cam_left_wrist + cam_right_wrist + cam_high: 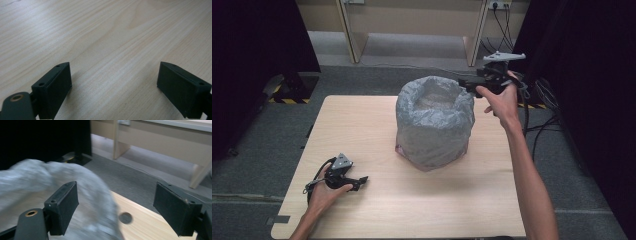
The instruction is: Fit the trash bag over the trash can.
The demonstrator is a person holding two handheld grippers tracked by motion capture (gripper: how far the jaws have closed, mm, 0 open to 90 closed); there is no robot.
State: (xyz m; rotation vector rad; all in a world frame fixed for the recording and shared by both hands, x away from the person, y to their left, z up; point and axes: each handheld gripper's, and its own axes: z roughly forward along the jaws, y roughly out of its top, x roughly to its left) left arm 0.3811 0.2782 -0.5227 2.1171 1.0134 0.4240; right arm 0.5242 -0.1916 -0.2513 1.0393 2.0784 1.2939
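Two grippers, both with jaws apart and empty: the right gripper (468, 86) hovers at the far-right rim of the crinkled grey plastic bag lining a round bin (434, 120) mid-table, apparently fitted already; the left gripper (361, 182) rests near-left on the pale wooden table (472, 200).

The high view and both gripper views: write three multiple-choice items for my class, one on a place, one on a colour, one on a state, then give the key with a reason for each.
1. Where does the bin stand?
A. mid-table
B. on the floor
C. at the near left corner

2. What colour is the bag lining it?
A. red
B. grey
C. green

3. How do the left gripper jaws stand?
A. shut on the bag
C. shut on a cable
B. open, nothing between them

Key: 1 A, it sits at the middle of the table; 2 B, grey plastic drapes its rim and sides; 3 B, bare wood shows between the jaws.
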